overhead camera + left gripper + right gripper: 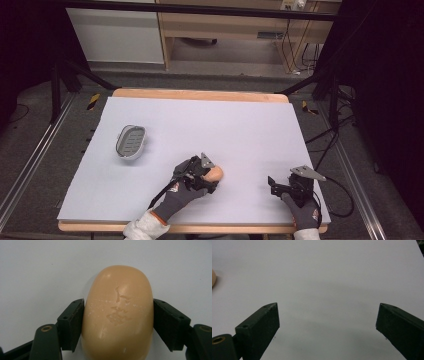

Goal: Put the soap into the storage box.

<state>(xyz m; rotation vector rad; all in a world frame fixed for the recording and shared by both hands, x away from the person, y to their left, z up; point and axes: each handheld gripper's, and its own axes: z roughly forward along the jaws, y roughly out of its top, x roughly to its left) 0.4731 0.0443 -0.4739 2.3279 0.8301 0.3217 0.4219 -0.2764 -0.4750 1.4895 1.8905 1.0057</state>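
Soap bar lay near desk front edge, pinched across its long sides by left gripper fingers. Likely hard, slippery; grip mid-sides. Right gripper fingers spread, empty, front-right corner.

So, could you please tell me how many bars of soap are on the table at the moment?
1. The soap bar sits near the table's front edge, between the jaws of the left gripper. The soap dish farther left looks empty, though its inside is hard to make out.
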